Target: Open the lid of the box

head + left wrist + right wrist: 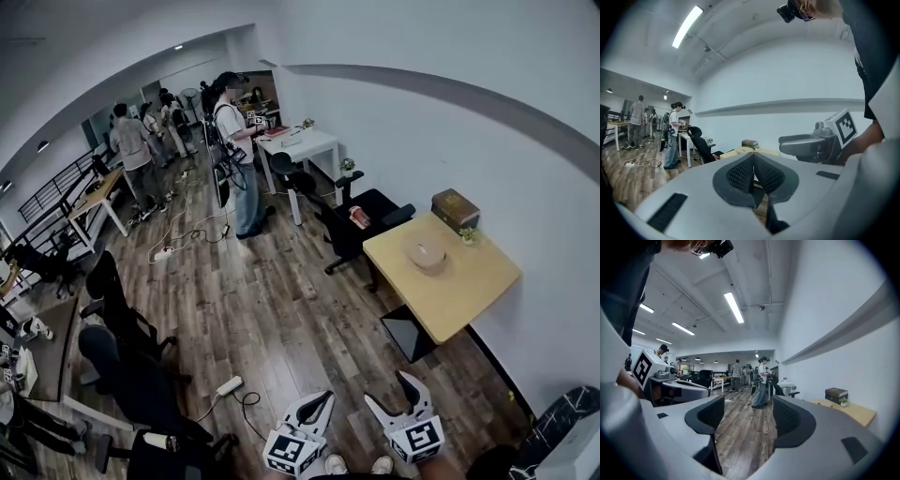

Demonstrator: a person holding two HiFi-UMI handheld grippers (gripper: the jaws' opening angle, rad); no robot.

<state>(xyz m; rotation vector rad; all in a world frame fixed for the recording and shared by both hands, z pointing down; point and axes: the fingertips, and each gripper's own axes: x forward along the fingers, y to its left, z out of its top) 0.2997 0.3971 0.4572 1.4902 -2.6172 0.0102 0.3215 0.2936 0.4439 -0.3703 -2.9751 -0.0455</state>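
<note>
Standing well apart from the desk (469,292), the person carries both tools low in front of the body. They point roughly level across the wooden floor, not at anything within reach.

The box (455,208), dark and with its lid down, sits at the desk's far corner, close against the wall. A small potted plant (469,234) is just beside it along the wall edge. A round, pale object (425,253) lies near the middle of the desk, apart from both.

The left gripper (753,161) has its jaws pressed together with nothing between them. The right gripper (747,414) has its jaws spread, and only floorboards show through the gap.

That pairing looks deliberate. Judging by the task, the spread right jaws are ready to take the lid's edge. The closed left jaws would serve better as a blunt point to steady the body of the box.

The task has not properly begun, as the box is untouched and out of reach. Its place in the corner probably means the approach has to come from the desk's open edges. A black chair (352,223) stands near one of those edges and may narrow the way in.
</note>
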